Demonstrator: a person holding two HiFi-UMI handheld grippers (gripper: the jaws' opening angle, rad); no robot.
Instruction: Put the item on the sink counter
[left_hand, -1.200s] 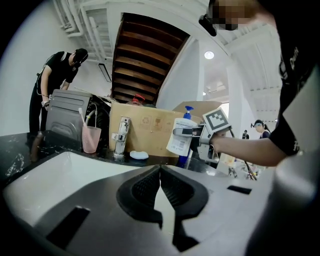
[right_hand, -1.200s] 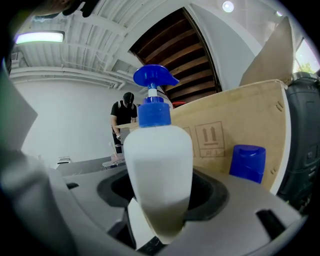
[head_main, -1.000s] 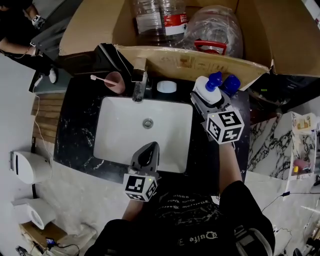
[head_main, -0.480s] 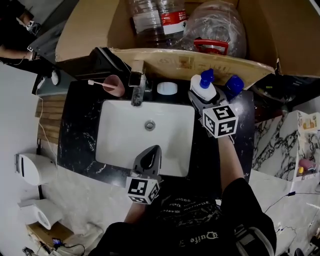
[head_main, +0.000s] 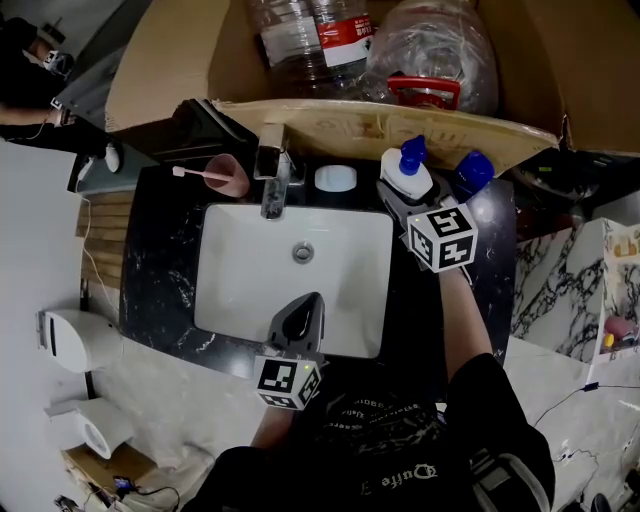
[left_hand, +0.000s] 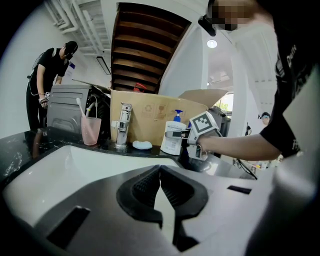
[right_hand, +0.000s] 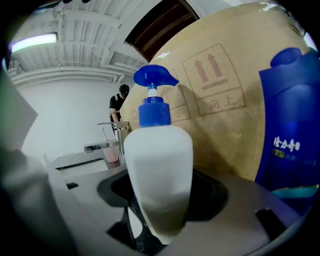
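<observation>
Fingers (right_hand: 212, 199) of right gripper (head_main: 400, 196) clamped on upright white pump bottle (right_hand: 157, 165), black surface (head_main: 160, 250) below them, blue bottle (right_hand: 290, 125) just right of them, cardboard box (right_hand: 220, 95) ahead, left gripper (left_hand: 160, 168) fingers (left_hand: 144, 188) pressed together, nothing held, white basin (head_main: 250, 260) beneath them

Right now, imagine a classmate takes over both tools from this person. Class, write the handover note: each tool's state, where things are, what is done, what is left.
Left tool: shut, empty, over the front edge of the sink.
Right tool: shut on the white pump bottle, which is upright over the black counter at back right, beside the blue bottle.
Done: bottle is at its spot.
Left: set it down if its base is not yet resting (cannot tell), open the tool, withdraw.
</observation>
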